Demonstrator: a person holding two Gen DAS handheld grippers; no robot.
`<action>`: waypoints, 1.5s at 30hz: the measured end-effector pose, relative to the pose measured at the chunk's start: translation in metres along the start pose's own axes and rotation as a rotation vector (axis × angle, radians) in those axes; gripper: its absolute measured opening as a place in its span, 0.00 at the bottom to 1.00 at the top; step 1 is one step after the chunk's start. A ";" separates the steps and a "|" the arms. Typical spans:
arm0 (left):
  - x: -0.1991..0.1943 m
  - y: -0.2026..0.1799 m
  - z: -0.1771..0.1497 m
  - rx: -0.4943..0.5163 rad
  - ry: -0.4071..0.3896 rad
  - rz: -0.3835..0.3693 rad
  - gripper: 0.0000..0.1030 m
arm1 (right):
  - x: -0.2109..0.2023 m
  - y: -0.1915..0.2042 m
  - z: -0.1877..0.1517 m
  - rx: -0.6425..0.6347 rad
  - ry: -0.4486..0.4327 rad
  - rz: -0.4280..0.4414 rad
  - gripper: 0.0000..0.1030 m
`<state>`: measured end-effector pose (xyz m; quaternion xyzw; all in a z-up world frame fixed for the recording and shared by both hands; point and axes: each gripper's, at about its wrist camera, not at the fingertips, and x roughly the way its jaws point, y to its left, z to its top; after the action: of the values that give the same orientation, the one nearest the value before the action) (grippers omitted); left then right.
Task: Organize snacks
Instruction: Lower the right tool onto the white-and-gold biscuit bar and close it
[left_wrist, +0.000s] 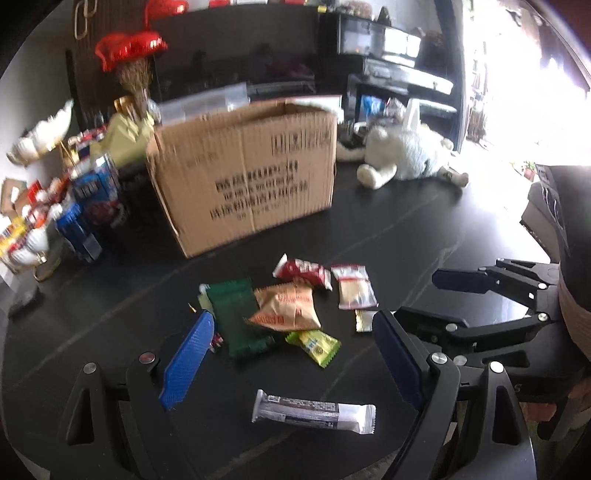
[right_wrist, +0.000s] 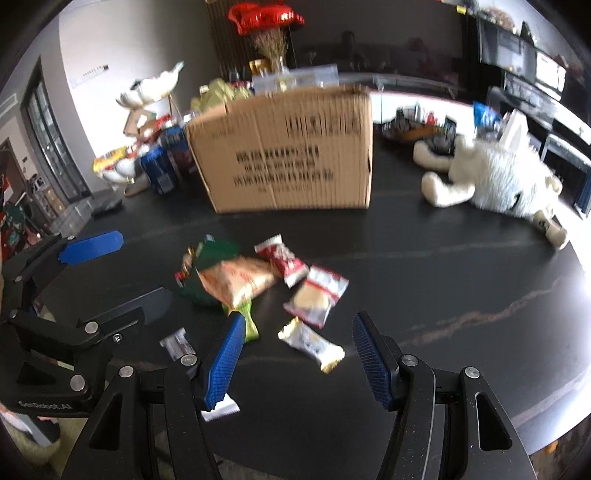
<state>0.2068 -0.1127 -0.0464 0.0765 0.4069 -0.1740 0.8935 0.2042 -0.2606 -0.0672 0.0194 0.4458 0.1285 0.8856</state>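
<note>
Both grippers are hovering over the black table (left_wrist: 424, 229), jaws spread wide and holding nothing. The left gripper (left_wrist: 291, 354) is framing the snack pile: a dark green packet (left_wrist: 236, 314) lying with its long axis running away from the camera, an orange pouch (left_wrist: 288, 308) overlapping it, and a silver bar wrapper (left_wrist: 314, 410) lying crosswise, near the fingertips. The right gripper (right_wrist: 299, 354) is straddling a small gold-and-white packet (right_wrist: 314, 343), angled down to the right. The cardboard box (left_wrist: 243, 170) is sitting upright behind the pile.
</note>
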 end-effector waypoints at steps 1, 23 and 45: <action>0.004 0.001 -0.001 -0.007 0.012 -0.007 0.86 | 0.005 -0.001 -0.002 0.002 0.019 0.002 0.59; 0.077 0.018 -0.009 -0.067 0.151 -0.030 0.86 | 0.069 -0.010 -0.011 -0.006 0.172 -0.039 0.59; 0.088 0.016 -0.003 -0.074 0.154 -0.033 0.65 | 0.067 -0.014 -0.007 0.016 0.136 -0.026 0.29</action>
<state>0.2640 -0.1194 -0.1149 0.0498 0.4815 -0.1669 0.8589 0.2395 -0.2585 -0.1262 0.0120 0.5060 0.1143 0.8548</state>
